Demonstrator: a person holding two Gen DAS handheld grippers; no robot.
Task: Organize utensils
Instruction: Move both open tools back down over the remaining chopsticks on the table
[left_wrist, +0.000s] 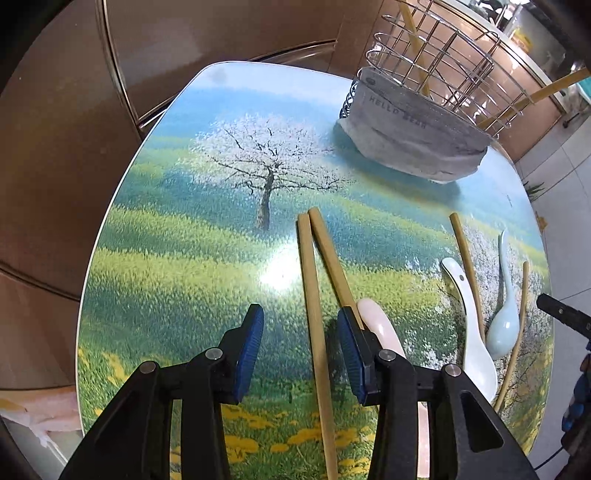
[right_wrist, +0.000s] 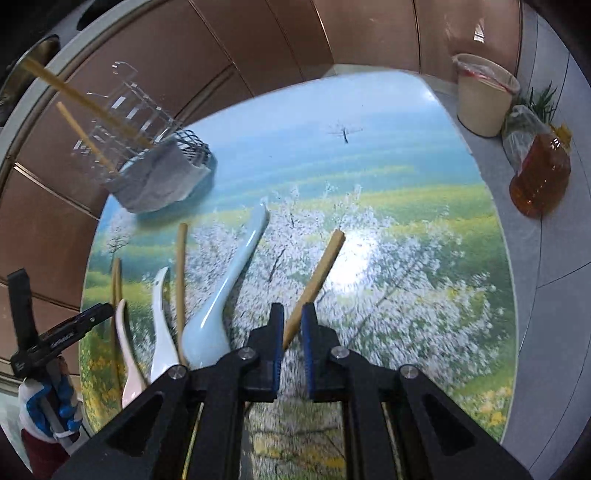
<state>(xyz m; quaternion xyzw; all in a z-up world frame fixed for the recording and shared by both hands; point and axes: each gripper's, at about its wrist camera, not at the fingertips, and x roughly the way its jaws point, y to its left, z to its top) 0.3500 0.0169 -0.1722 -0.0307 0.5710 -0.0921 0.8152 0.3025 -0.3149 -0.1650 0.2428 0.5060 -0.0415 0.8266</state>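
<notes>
At lower centre of the left wrist view, the left gripper (left_wrist: 301, 350) stands partly open astride one chopstick (left_wrist: 312, 295) lying on the table (left_wrist: 166, 258); I would centre it before closing. Narrowed jaws of the right gripper (right_wrist: 291, 325) clamp another chopstick (right_wrist: 317, 280). Only the right view shows the bin (right_wrist: 480, 96) and oil bottle (right_wrist: 539, 177); the wire rack (left_wrist: 436, 62) is sharper at the left view's upper right.

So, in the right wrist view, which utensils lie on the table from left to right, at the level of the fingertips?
Pink spoon → white spoon → lone chopstick → blue spoon → chopstick in the right gripper.
</notes>
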